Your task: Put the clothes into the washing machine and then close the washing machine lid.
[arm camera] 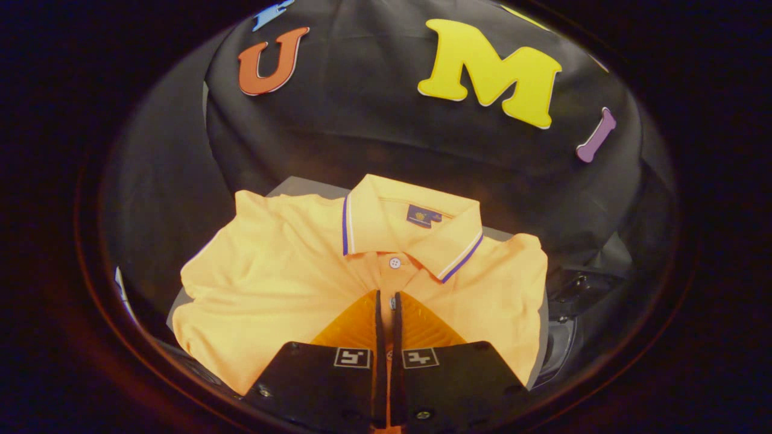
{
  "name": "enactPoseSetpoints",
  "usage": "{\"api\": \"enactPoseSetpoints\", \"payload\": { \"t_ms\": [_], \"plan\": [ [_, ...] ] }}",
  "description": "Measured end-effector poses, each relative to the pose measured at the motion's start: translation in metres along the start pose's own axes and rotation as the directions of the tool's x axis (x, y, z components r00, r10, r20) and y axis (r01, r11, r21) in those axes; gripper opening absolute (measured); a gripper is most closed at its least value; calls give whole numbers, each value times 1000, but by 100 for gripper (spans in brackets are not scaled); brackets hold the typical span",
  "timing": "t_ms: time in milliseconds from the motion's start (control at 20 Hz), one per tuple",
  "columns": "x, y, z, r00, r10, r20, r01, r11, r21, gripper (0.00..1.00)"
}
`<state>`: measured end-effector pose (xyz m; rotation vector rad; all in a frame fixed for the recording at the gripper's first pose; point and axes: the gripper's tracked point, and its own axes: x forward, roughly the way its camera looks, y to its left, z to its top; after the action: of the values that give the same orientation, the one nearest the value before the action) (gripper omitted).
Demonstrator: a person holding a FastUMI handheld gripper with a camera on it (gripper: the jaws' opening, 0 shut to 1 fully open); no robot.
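Nothing can be read: the small dark label (423, 216) inside the orange polo shirt's (283, 283) collar is too blurred.

black cloth wall (374, 120), grey surface (295, 188), dark hardware (576, 289)

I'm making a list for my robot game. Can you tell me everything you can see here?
polo shirt: one, orange, folded, lying on the grey surface, under and ahead of the fingers
collar: one, orange with blue and white edge stripes, beyond the fingertips
button: one, white, just below the collar
grey surface: one, grey, under the shirt
black cloth wall: one, black, behind the shirt
gripper: one, fingers nearly together, pinching the shirt's button strip
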<state>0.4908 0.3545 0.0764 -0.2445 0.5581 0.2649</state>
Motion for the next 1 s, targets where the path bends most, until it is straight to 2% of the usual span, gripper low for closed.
{"api": "enactPoseSetpoints", "payload": {
  "t_ms": [200,550,1000],
  "plan": [
    [-27,2,-21,995,100,28,-100,995,5,5],
    [-118,-11,-26,957,199,213,-224,970,99,5],
    [-269,-75,-3,859,166,484,-252,961,118,5]
  ]
}}
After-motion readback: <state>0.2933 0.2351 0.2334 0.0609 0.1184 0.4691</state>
